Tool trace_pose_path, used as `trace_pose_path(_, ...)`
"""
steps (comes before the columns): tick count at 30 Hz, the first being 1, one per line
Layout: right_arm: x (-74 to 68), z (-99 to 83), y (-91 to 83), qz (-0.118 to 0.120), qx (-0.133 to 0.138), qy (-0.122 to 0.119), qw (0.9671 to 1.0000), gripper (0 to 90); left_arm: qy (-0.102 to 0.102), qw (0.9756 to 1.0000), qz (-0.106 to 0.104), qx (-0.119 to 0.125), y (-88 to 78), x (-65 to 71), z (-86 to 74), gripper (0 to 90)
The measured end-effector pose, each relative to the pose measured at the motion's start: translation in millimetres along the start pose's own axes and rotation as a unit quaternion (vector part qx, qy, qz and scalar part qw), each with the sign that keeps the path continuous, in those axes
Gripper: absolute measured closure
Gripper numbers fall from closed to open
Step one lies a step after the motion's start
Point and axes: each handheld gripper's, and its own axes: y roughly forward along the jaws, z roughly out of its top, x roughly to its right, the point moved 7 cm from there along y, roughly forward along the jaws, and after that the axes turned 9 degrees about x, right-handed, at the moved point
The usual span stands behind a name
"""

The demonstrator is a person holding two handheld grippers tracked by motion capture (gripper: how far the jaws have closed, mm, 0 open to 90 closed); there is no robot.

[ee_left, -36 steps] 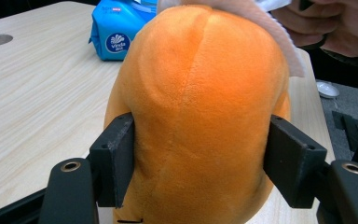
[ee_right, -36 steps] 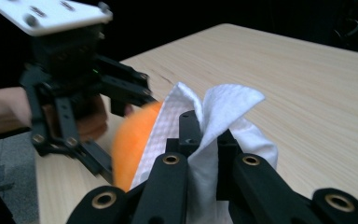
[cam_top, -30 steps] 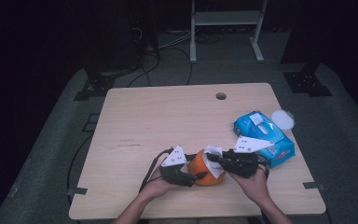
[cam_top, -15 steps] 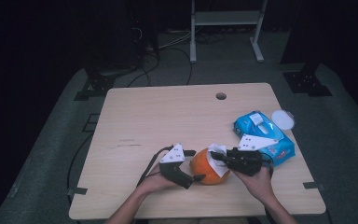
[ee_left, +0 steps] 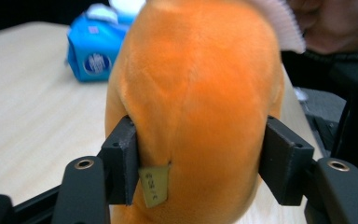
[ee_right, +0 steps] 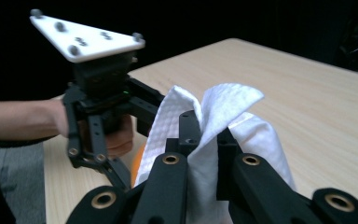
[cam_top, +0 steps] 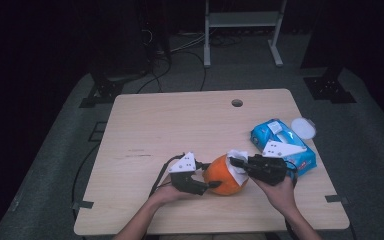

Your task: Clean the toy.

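An orange plush toy (cam_top: 222, 175) lies near the table's front edge. My left gripper (cam_top: 211, 174) reaches in from the toy's left. Its jaws have just been closing, and in the left gripper view both pads (ee_left: 121, 163) press into the orange plush toy (ee_left: 196, 93), one on each side. My right gripper (cam_top: 234, 162) comes from the right, shut on a white wipe (cam_top: 240, 159) that rests against the top of the toy. Seen from the right gripper view, the white wipe (ee_right: 228, 105) is pinched between the tips of my right gripper (ee_right: 205, 126).
A blue pack of wipes (cam_top: 282, 145) lies on the wooden table (cam_top: 180, 125) just behind my right hand, with a round white lid (cam_top: 303, 128) beside it. A small cable hole (cam_top: 237, 103) sits near the far edge. Dark floor and cables surround the table.
Half a second ago the left gripper stood with wide jaws a little left of the toy; now its jaws are closed on the toy. The right gripper and wipe have hardly moved.
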Motion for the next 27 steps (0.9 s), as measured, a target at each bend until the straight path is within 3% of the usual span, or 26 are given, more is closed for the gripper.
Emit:
trace_pose_path(4,6.6,5.5,-9.3,-0.002,0.023,0.02,0.9995,85.9,0.024,0.9996,0.009,0.015,-9.9,5.4,23.2,40.7)
trace_pose_path(8,8.9,6.1,-12.5,-0.003,0.027,0.031,0.9991,85.9,0.043,0.9985,0.018,0.028,-20.4,9.2,43.0,42.1)
trace_pose_path(10,9.0,5.6,-11.8,0.001,0.031,0.039,0.9987,85.9,0.052,0.9982,0.021,0.022,-22.7,10.2,46.4,42.8)
trace_pose_path(14,9.0,-3.6,-5.5,0.0,0.003,0.042,0.9991,85.9,0.044,0.9987,0.022,-0.016,-21.9,7.7,32.1,42.6)
trace_pose_path(17,14.1,-22.7,2.1,0.003,-0.037,0.066,0.9971,85.9,0.032,0.998,0.022,-0.049,-18.6,3.6,14.6,42.0)
trace_pose_path(19,16.9,-33.6,6.0,0.002,-0.054,0.079,0.9954,85.9,0.027,0.9979,0.022,-0.054,-15.6,2.2,8.1,40.4)
trace_pose_path(23,16.6,-31.7,7.4,-0.002,-0.052,0.068,0.9963,85.9,0.031,0.9975,0.023,-0.058,-11.9,3.0,9.6,36.8)
trace_pose_path(27,7.4,-25.7,10.7,0.002,-0.047,0.047,0.9978,85.9,0.05,0.9961,0.022,-0.069,-4.8,8.8,9.1,34.2)
